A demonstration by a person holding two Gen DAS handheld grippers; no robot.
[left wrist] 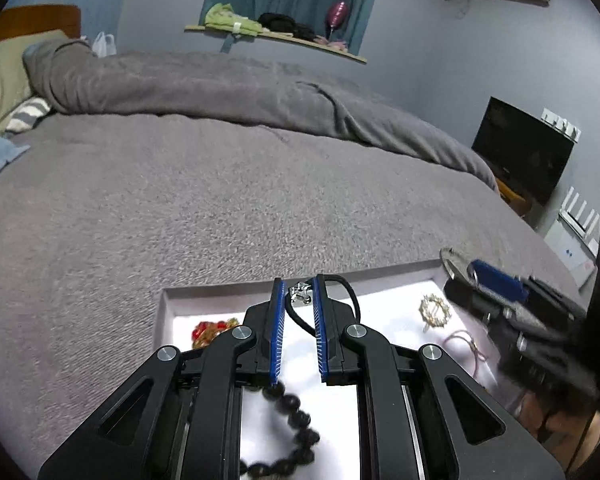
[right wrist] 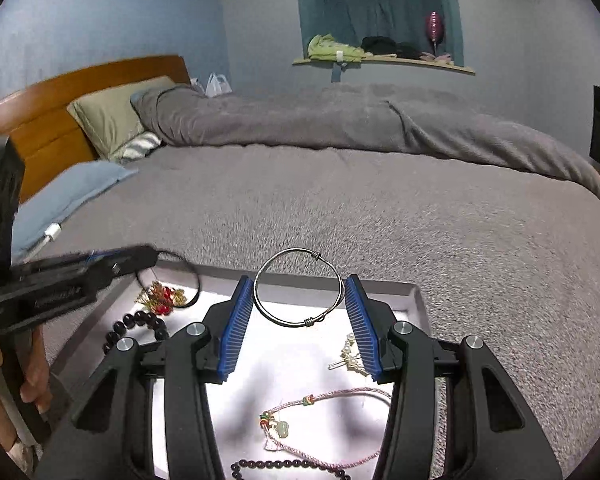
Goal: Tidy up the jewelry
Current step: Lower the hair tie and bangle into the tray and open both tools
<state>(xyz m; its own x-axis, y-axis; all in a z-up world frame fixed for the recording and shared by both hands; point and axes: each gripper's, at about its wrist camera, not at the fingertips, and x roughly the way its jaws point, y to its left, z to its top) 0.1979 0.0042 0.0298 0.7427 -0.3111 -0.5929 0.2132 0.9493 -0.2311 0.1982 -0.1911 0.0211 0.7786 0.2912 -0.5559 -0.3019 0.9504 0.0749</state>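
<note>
A white tray (left wrist: 168, 300) lies on the grey bed. My left gripper (left wrist: 299, 294) is shut on a black cord necklace with a silver charm (left wrist: 300, 294), held above the tray. My right gripper (right wrist: 299, 290) is shut on a thin silver wire bangle (right wrist: 299, 287), held over the tray (right wrist: 414, 296). In the tray lie a red and gold brooch (right wrist: 162, 296), a black bead bracelet (left wrist: 296, 432), a pearl hairpin (right wrist: 350, 354), a pink cord bracelet (right wrist: 324, 428) and a gold wreath brooch (left wrist: 434, 310). The right gripper also shows in the left wrist view (left wrist: 460, 268).
The grey blanket (right wrist: 380, 208) covers the bed all around the tray. Pillows (right wrist: 108, 120) and a wooden headboard stand at the far left. A dark TV (left wrist: 522, 148) stands by the right wall. A shelf with clothes (right wrist: 380, 54) is on the back wall.
</note>
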